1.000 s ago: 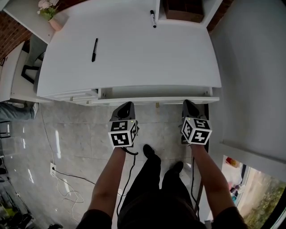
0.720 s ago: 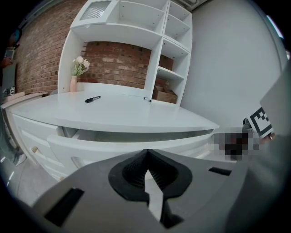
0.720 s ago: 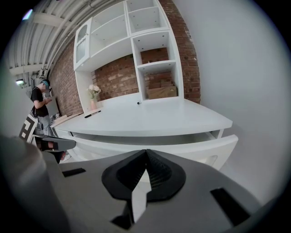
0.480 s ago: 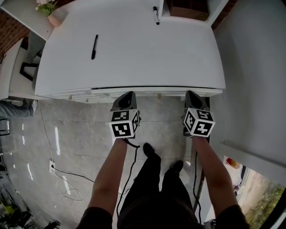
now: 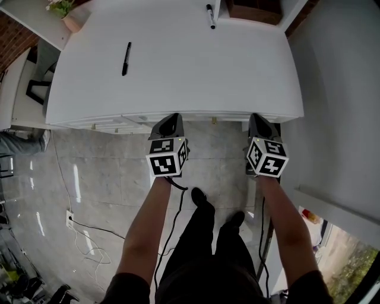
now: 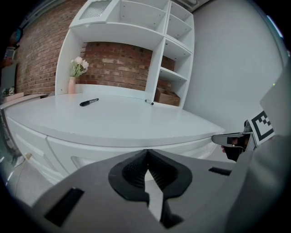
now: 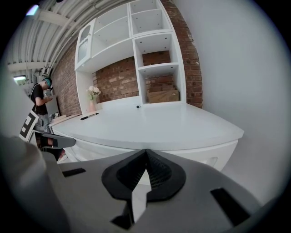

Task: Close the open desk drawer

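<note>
The white desk (image 5: 178, 65) has its wide drawer front (image 5: 211, 117) pushed in under the desktop edge, nearly flush. In the head view my left gripper (image 5: 171, 120) and my right gripper (image 5: 257, 119) both point at that front, a shoulder's width apart, tips at or just short of it. Both are shut with nothing between the jaws. The left gripper view has its shut gripper (image 6: 146, 154) right before the drawer front (image 6: 100, 152). The right gripper view has its shut gripper (image 7: 145, 154) before the desk's right end (image 7: 213, 154).
A black marker (image 5: 125, 58) lies on the desktop's left; a second marker (image 5: 210, 16) lies near the shelf unit with a cardboard box (image 5: 255, 10). A flower vase (image 5: 64, 15) stands at the far left corner. A wall (image 5: 338, 89) runs along the right; a cable (image 5: 89, 237) lies on the floor.
The drawer has slid in from clearly open to under the desktop edge. Both grippers moved forward with it toward the desk.
</note>
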A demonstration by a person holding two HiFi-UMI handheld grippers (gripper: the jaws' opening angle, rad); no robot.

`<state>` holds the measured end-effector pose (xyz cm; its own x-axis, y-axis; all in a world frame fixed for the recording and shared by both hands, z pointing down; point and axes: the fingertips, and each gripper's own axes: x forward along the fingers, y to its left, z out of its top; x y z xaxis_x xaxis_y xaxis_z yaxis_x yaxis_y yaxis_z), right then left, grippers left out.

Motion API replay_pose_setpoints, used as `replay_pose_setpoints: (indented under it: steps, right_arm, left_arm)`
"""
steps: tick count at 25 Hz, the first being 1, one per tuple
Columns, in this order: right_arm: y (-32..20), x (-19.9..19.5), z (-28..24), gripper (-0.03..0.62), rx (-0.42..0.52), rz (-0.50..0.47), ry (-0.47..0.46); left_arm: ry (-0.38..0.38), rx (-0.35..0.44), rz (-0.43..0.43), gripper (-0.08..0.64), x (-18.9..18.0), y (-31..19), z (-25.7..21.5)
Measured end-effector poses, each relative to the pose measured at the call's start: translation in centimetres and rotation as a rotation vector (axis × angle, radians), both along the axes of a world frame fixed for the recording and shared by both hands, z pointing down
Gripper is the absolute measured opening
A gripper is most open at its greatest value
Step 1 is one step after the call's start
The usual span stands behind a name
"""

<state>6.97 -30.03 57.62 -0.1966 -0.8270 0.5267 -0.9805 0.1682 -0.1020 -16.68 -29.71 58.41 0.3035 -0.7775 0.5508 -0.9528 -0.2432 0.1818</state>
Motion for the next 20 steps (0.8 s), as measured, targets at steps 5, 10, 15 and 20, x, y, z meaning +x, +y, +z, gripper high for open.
replay_pose_setpoints:
  steps: [5,10,15,20]
  right_arm:
    - [0.1,-0.3,0.0,0.005,0.000,-0.029,-0.009]
    - [1.4,-0.5,-1.1,0.005,0.014,-0.042,-0.038]
    - [2.7,-0.6,-2.9,0.005,0.044,-0.032,-0.081]
    - [4.3,-0.8,-4.8,0.005,0.070,-0.041,-0.118]
  left_arm:
    - [-0.013,0.008,-0.003,0.009,0.0,0.1,0.0]
    - [-0.013,0.005,0.006,0.009,0.4,1.0,-0.7]
    - [-0.012,0.037,0.018,0.009,0.9,2.2,-2.4]
    - [-0.004,0.063,0.023,0.009,1.3,3.7,-4.1]
